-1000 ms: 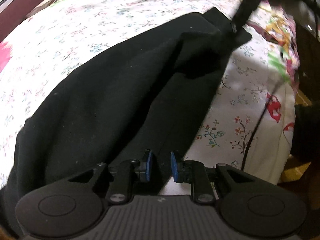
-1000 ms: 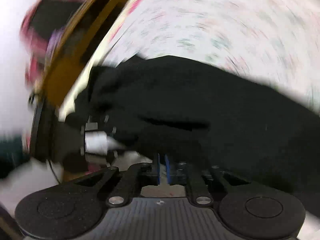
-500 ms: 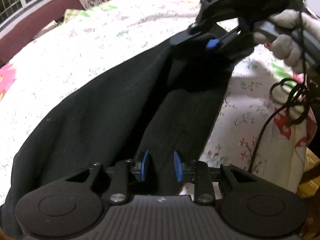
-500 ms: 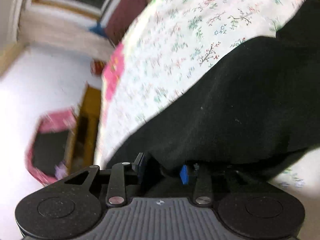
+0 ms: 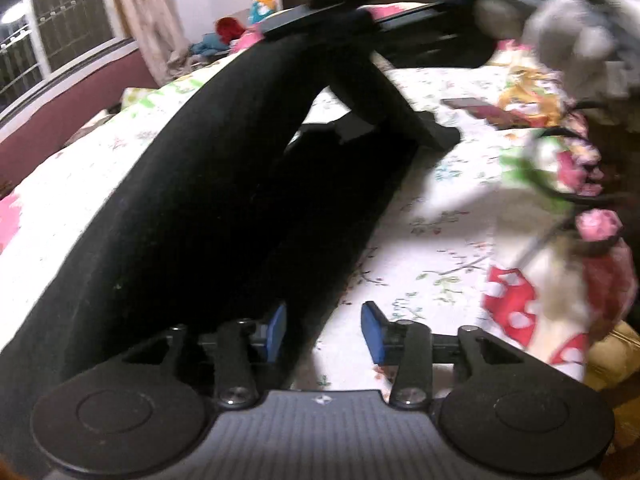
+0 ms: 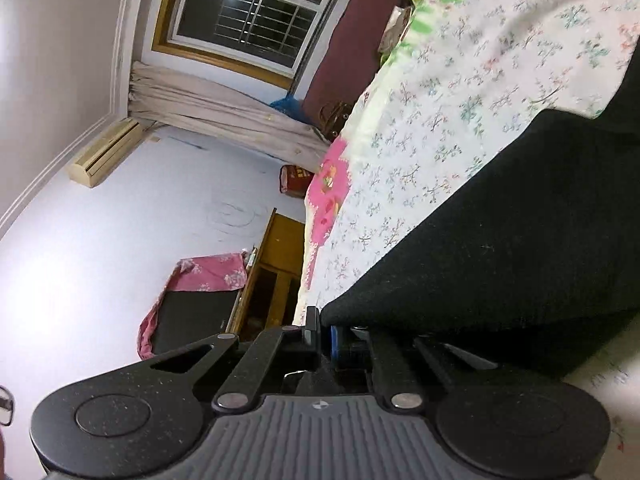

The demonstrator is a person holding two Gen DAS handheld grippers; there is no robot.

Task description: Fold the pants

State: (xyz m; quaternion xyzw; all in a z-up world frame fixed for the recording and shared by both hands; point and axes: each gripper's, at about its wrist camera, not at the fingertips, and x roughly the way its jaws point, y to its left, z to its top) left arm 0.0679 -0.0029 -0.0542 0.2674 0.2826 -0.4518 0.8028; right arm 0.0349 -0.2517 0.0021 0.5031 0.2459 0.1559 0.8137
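The black pants [image 5: 208, 184] lie on a floral bedsheet [image 5: 436, 248], one end lifted in an arch. My left gripper [image 5: 322, 332] is open, its blue pads either side of the near lower edge of the pants, holding nothing. My right gripper [image 6: 325, 336] is shut on the pants [image 6: 520, 232] at a corner of the fabric and holds that end up. It also shows in the left wrist view [image 5: 344, 12] at the top, held by a gloved hand [image 5: 568, 20], with the fabric hanging from it.
A dark phone-like object [image 5: 476, 106] and a bunched colourful cloth [image 5: 560, 168] lie on the bed at right, with a black cable [image 5: 560, 196]. The bed's right edge drops off near a red mushroom print [image 5: 516, 304]. A window [image 6: 248, 16], curtain and wooden cabinet [image 6: 276, 272] stand beyond.
My right gripper has closed on the pants' end and lifted it high, tilting sideways. My left gripper has opened wider and the near fabric has slipped to its left finger.
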